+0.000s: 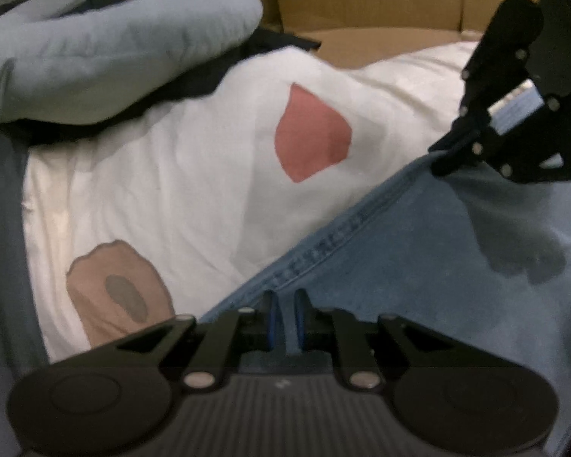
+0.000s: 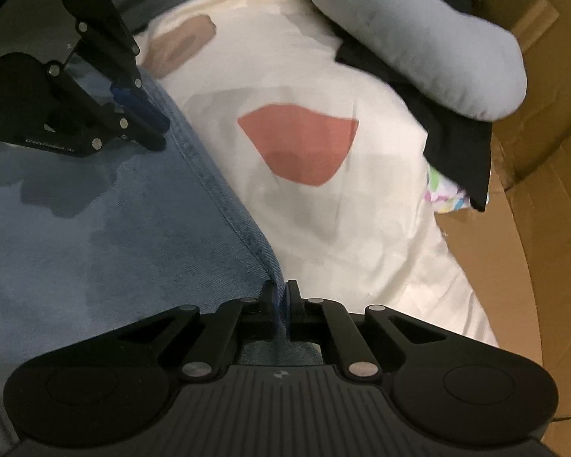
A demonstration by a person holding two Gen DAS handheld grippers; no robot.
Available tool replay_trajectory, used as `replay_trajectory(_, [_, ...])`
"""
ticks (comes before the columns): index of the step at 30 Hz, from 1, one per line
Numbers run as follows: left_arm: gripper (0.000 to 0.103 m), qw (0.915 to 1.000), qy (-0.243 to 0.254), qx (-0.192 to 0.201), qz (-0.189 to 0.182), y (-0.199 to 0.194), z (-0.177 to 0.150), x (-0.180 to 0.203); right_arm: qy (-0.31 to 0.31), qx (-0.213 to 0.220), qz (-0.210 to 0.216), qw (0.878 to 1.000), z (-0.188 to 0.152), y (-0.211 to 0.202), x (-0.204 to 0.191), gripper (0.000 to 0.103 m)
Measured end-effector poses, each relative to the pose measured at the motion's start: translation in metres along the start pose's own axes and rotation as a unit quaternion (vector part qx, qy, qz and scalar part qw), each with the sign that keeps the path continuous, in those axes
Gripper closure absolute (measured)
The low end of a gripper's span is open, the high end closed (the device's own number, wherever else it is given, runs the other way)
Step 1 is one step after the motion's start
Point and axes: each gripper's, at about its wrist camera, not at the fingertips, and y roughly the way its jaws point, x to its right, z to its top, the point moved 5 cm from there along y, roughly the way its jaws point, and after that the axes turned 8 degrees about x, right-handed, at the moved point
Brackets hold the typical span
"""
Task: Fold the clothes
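The left hand-held gripper (image 1: 285,316) is closed on the stitched edge of a piece of blue denim clothing (image 1: 418,266), a fold of the cloth pinched between its blue-lined fingers (image 1: 271,318). The right hand-held gripper (image 2: 281,304) is likewise clamped on the same hem, further along it, with denim caught between its fingers (image 2: 268,302). Each one shows in the other's view, gripping the far end of that edge. The denim spreads out to one side of both, the hem running taut between them. Just beyond the hem lies a white cloth (image 1: 194,175) with a red patch (image 1: 312,133) and a tan patch (image 1: 118,293). Further ahead, a pale blue padded garment (image 1: 125,49) rests on dark fabric (image 2: 456,152). Brown cardboard (image 2: 533,228) borders the pile.
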Motion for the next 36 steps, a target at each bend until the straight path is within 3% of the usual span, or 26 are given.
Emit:
replay_trajectory(3, [0.094,0.9997,-0.005,-0.014,0.017,0.009,0.004,0.002,0.012,-0.001,-0.019,1.000,-0.003,0.003,0.007,0.065])
replay_trajectory(4, [0.096,0.9995,0.001,-0.018,0.024,0.010,0.004,0.004,0.020,0.001,-0.024,1.000,-0.003,0.002,0.012,0.060])
replay_trajectory(6, [0.096,0.9990,0.009,-0.024,0.036,0.013,0.005,0.007,0.053,0.005,-0.012,0.999,-0.006,-0.005,0.027,0.060])
replay_trajectory(11, [0.097,0.9978,-0.012,-0.045,0.047,0.016,0.010,0.008,0.096,-0.006,-0.048,0.994,-0.037,-0.034,0.067,0.061])
replay_trajectory(14, [0.098,0.9967,-0.018,-0.057,0.056,0.013,0.015,0.010,0.145,0.013,-0.041,0.988,-0.064,-0.066,0.092,0.061])
replay_trajectory(20, [0.095,0.9934,-0.034,-0.091,0.060,0.005,0.022,0.012,0.237,0.036,-0.087,0.967,-0.143,-0.135,0.139,0.061])
replay_trajectory(23, [0.094,0.9927,-0.036,-0.095,0.064,0.002,0.028,0.017,0.279,0.035,-0.126,0.951,-0.191,-0.163,0.158,0.061])
replay_trajectory(25, [0.094,0.9922,-0.050,-0.106,0.043,0.007,0.028,0.022,0.307,0.025,-0.156,0.938,-0.227,-0.175,0.168,0.061])
replay_trajectory(32, [0.097,0.9896,-0.060,-0.112,0.068,0.021,0.025,0.033,0.445,0.035,-0.262,0.856,-0.336,-0.215,0.183,0.061])
replay_trajectory(34, [0.097,0.9889,-0.063,-0.115,0.071,0.022,0.025,0.034,0.470,0.036,-0.277,0.837,-0.359,-0.220,0.184,0.061])
replay_trajectory(36, [0.097,0.9876,-0.074,-0.120,0.070,0.022,0.026,0.033,0.484,0.029,-0.277,0.830,-0.375,-0.218,0.187,0.061])
